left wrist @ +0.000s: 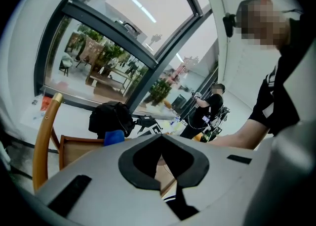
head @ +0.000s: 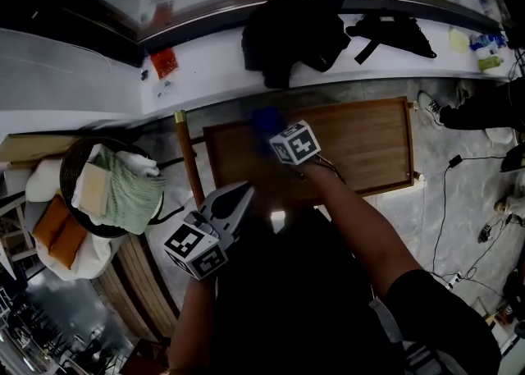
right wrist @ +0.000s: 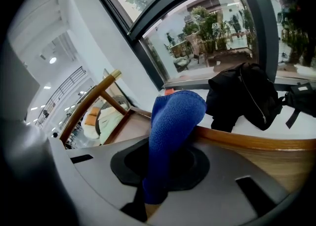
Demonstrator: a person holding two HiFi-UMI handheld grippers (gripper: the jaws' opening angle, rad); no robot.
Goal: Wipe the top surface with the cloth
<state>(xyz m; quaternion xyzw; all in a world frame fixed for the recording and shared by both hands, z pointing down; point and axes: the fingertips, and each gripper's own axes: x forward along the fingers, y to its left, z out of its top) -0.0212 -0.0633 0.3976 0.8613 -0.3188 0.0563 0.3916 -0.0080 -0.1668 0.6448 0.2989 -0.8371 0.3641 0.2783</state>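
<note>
Cloth (right wrist: 174, 121) pinched in right gripper (right wrist: 160, 170) hangs by table's (head: 369, 148) far edge.

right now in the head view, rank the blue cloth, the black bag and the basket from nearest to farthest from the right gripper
From the right gripper:
1. blue cloth, clamped in its jaws over the table.
2. black bag, ahead on the white ledge.
3. basket, far off to the left, beside the table.

cloth (right wrist: 174, 131) blue | table top (head: 361, 148) brown wood grain | left gripper (left wrist: 163, 137) grey | bag (head: 283, 37) black | towel (head: 135, 193) pale green | cushion (head: 61, 230) orange
</note>
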